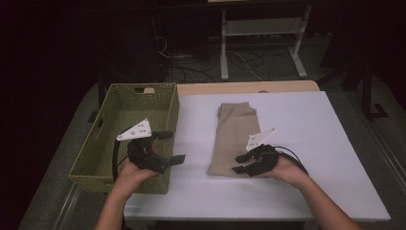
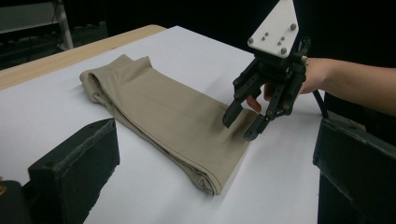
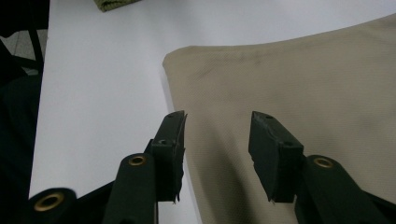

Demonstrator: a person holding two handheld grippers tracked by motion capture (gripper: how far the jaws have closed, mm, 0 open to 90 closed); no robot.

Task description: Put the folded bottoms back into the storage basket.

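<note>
- Nearest the person, the right gripper point(image 1: 245, 165) sits low over the near end of the folded tan trousers point(image 1: 235, 139). Its jaws are part-spread and straddle the cloth edge; in the right gripper view the pads aren't pinching anything yet, the fabric just lies under and between them.
- So my read: the grab is only being set up, nothing's lifted. The trousers lie flat on the white table cover point(image 1: 311, 143), roughly mid-table, well apart from the basket.
- The left gripper point(image 1: 167, 146) hovers over the near right corner of the green woven basket point(image 1: 95, 158), jaws spread wide, holding nothing.
- The basket looks empty inside as far as I can see, so if the trousers are headed there, basically the whole job is left: pinch, lift, carry over, drop in.
- Further back it's just the wooden table edge point(image 1: 239, 87) and dark clutter.
</note>
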